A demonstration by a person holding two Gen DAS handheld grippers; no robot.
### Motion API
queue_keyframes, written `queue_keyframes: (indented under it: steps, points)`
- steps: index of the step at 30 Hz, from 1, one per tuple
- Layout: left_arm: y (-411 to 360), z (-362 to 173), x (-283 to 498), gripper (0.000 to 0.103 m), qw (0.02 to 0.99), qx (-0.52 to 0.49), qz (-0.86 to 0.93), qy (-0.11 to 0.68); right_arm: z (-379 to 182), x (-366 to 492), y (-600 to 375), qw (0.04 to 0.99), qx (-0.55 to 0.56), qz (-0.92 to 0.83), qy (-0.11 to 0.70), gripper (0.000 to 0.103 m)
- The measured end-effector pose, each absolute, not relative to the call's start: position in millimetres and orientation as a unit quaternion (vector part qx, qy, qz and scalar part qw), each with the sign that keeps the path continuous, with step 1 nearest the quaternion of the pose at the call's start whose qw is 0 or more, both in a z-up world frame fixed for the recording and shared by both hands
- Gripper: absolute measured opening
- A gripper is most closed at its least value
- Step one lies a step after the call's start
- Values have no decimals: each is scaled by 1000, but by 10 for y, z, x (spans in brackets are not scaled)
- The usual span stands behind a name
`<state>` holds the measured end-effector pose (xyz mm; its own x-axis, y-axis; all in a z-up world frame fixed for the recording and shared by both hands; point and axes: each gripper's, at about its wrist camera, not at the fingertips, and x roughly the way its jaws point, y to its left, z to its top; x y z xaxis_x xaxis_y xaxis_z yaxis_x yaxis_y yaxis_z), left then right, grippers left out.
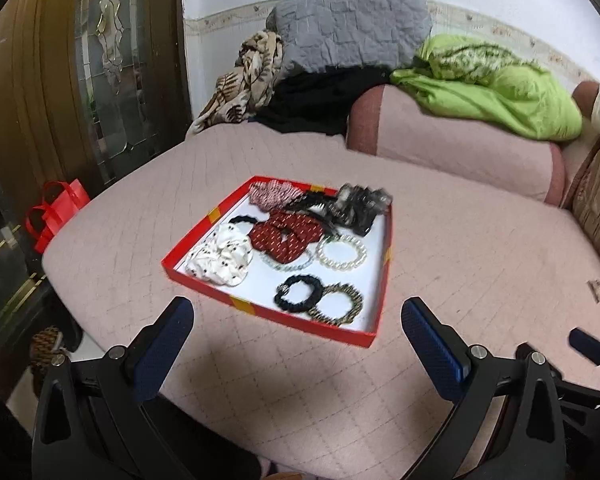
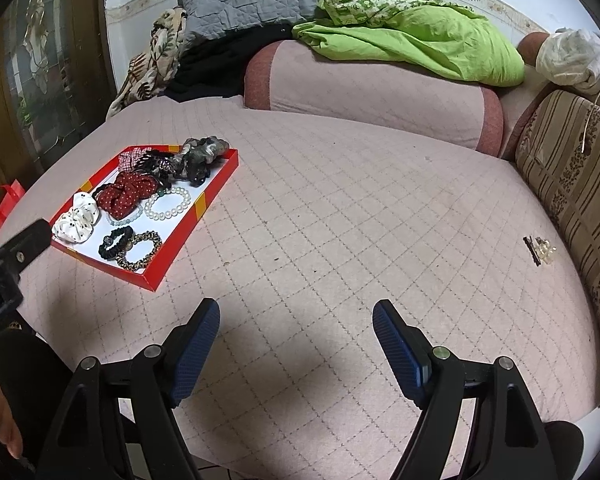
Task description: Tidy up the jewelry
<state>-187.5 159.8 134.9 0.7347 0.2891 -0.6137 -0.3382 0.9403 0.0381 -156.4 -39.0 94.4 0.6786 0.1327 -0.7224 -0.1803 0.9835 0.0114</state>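
Spreading ahead of both pairs of fingers is the quilted pink cushion (image 2: 340, 208), soft and yielding, so anything set down carelessly could tip or sink into it. Ahead of the left gripper (image 1: 296, 320), just past its fingertips, sits the red tray (image 1: 268, 310), already crowded with scrunchies and bracelets; a clumsy reach there could drag several pieces at once, since the red scrunchie (image 1: 286, 238) overlaps the pale bead bracelet (image 1: 288, 266) and the dark pile at the far corner is tangled. The pearl bracelet (image 1: 341, 254) lies further in, the black scrunchie (image 1: 299, 292) and gold-patterned band (image 1: 338, 300) touch each other nearest the fingers. Well off to the right of the right gripper (image 2: 296, 320), near the striped cushion (image 2: 572, 184), lies a small hair clip (image 2: 540, 250), the only piece outside the tray; it looks thin and slippery, so a wide pinch may miss it or push it into the seam. Both grippers hang with jaws spread wide, holding nothing.
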Motion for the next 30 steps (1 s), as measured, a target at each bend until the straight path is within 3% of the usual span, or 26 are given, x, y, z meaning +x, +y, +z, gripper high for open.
queue_keyframes:
  steps: [30]
  points:
    - [1662,1171,-1645,103,914,-67,128,379,868,-1535,-341,911,-37,93,400,84]
